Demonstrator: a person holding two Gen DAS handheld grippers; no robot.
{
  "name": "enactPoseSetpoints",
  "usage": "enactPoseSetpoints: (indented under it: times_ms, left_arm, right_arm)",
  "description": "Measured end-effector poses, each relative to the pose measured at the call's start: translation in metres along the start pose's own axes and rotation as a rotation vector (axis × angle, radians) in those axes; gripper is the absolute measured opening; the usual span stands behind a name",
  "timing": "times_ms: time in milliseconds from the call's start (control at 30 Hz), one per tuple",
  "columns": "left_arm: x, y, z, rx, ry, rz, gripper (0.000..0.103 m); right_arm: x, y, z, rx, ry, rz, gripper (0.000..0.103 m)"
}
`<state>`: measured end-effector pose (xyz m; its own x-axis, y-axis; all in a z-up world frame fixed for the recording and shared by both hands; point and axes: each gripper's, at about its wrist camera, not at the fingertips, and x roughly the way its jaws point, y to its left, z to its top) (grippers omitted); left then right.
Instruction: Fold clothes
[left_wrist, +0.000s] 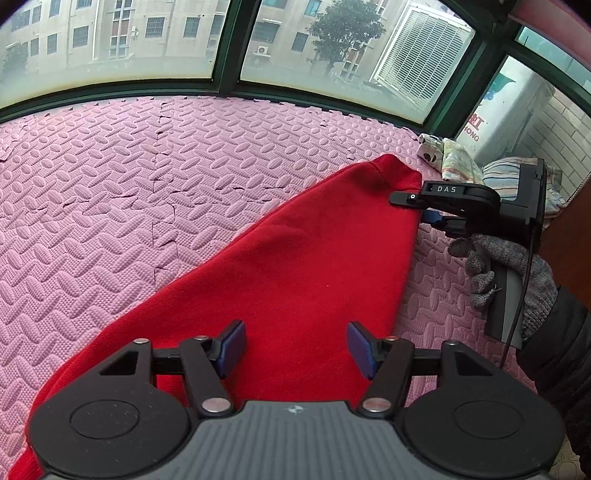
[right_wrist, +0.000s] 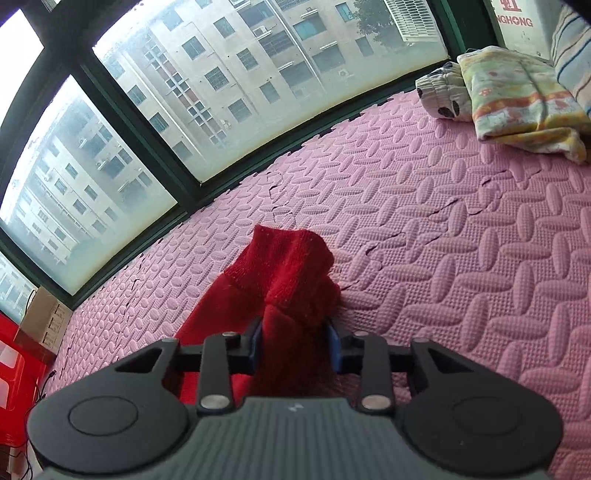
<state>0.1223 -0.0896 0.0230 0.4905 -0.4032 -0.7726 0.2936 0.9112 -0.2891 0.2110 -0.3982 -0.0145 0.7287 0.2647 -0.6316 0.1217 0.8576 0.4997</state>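
From the left wrist view, the left tool (left_wrist: 295, 347) has its two blue pads spread wide apart, and it is not holding anything. It hangs over the near part of the red sweater (left_wrist: 280, 266), which lies flat on the pink mat (left_wrist: 129, 192). I think it waits there, open, so it can grab this end next. Far off to the right, the right tool (left_wrist: 417, 205) bites the far corner of the sweater, right by the knitted edge. A hand in a gray glove (left_wrist: 513, 273) holds that tool by its handle. The sweater looks stretched long between the two tools, likely so it lies smooth before a fold. Some other clothes (left_wrist: 458, 162) sit in a heap by the window (left_wrist: 221, 48) (they may already be done, but I cannot tell).

From the right wrist view, the right tool (right_wrist: 295, 343) is pressed together on a bunch of red cloth, and the cuff (right_wrist: 284, 258) of the sweater sticks out past the pads. The cuff droops a little, so the cloth seems lifted just off the mat (right_wrist: 461, 258). Holding it there gives a firm grip on the thick edge, which should not slip. The folded clothes (right_wrist: 517, 99) rest well apart, at the far right corner. A red box (right_wrist: 14, 369) sits low at the left (I cannot tell what it is for).
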Motion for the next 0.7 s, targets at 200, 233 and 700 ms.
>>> enactPoseSetpoints:
  times_ms: [200, 233, 700]
  left_arm:
    - [0.011, -0.014, 0.013, -0.024, -0.007, 0.006, 0.064]
    - [0.013, -0.017, 0.015, -0.032, -0.012, 0.005, 0.064]
    - [0.062, -0.034, 0.030, -0.115, -0.009, 0.097, 0.065]
  right_arm:
    - [0.003, -0.003, -0.002, 0.050, -0.008, 0.025, 0.025]
    - [0.002, -0.004, -0.002, 0.064, -0.013, 0.033, 0.024]
    - [0.004, -0.010, -0.001, 0.084, -0.009, 0.051, 0.027]
